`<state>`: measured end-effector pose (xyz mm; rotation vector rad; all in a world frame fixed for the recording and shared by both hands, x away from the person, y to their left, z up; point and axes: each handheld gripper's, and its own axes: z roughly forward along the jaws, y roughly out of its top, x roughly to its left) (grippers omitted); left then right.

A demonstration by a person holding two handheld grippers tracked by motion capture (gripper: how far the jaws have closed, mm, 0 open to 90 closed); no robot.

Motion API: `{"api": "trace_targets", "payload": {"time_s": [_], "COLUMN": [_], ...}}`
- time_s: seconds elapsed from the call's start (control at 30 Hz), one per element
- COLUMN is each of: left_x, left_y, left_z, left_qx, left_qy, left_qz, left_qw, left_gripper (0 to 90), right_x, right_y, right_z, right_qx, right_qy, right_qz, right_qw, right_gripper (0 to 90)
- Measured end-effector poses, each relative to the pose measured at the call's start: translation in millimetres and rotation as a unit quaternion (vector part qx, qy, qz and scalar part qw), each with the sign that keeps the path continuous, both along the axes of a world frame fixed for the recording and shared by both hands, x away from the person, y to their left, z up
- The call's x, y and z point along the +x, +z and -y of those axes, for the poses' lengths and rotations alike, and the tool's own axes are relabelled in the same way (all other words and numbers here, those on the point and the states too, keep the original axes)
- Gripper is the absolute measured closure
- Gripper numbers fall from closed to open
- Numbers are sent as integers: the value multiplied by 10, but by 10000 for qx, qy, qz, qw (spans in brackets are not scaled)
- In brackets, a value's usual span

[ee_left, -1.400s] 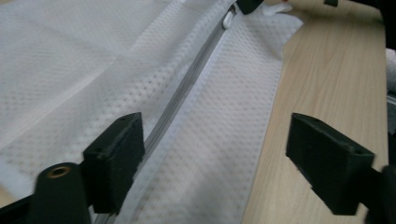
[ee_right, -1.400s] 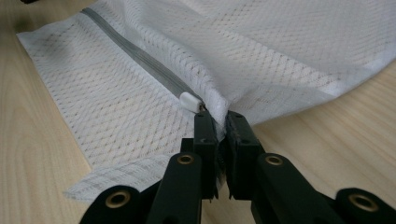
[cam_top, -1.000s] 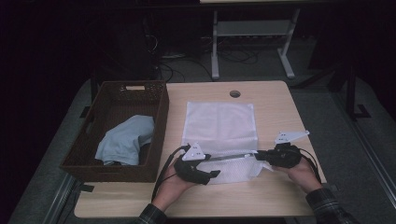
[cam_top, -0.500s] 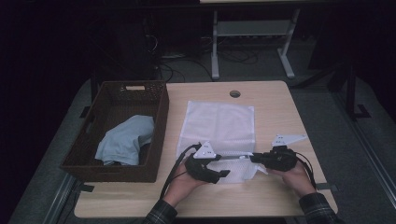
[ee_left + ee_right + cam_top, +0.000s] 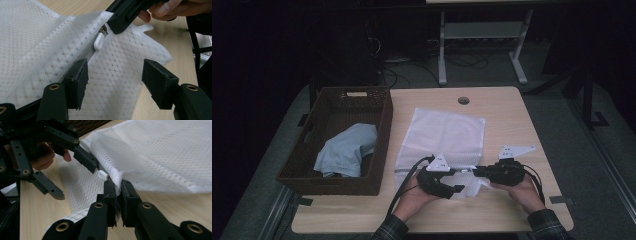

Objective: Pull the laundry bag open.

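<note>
My right gripper (image 5: 118,195) has its jaws pinched together on the near edge of the white mesh bag (image 5: 447,137), lifting a fold of it off the table (image 5: 507,125); in the left gripper view that same gripper (image 5: 117,27) clamps the fabric just beside the white zip pull (image 5: 99,41). My left gripper (image 5: 115,82) stands about half open, its jaws having just been closing a little, with mesh lying under and between them but neither pad pressing on it. The zip pull sits a short way ahead of its jaws, on the zip line that runs along the bag's near edge. From the right gripper view the left gripper (image 5: 75,165) reaches toward the pull (image 5: 102,174), one jaw just beside it.

In the high view both grippers meet at the bag's near edge, left (image 5: 457,186) and right (image 5: 477,171) pointing at each other. The bag lies flat in the middle of the table, stretching away from me. Farther left, touching the table's edge, stands a dark woven basket (image 5: 382,120) with a light blue cloth (image 5: 347,150) crumpled inside.
</note>
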<state>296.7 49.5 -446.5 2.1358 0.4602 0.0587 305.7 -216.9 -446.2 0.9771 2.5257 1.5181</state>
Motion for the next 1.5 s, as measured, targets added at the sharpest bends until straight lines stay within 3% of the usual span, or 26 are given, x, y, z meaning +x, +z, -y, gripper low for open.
{"api": "trace_targets", "payload": {"time_s": [0.27, 0.47, 0.67, 1.1, 1.5], "left_x": [11, 27, 38, 63, 98], "left_y": [-36, -90, -108, -89, -65], "left_z": [-1, 34, 54, 92, 104], "left_qx": [-98, -80, -68, -242, -172], "left_qy": [-98, -148, -174, -269, -255], "left_qz": [-72, -175, -128, -150, -189], "left_qw": [9999, 9997, 9997, 9992, 9993], "left_gripper": [409, 443, 498, 614, 760], "right_x": [3, 12, 7, -40, -65], "right_y": [-6, -33, -26, -9, 8], "right_z": [-73, -111, -104, -95, -104], "right_qx": [-4, -168, -202, -53, 83], "right_qy": [240, 371, 425, 481, 577], "right_qz": [-19, 21, 64, 51, 43], "right_qw": [9997, 9992, 9989, 9988, 9983], "right_gripper": [833, 833, 833, 833, 834]}}
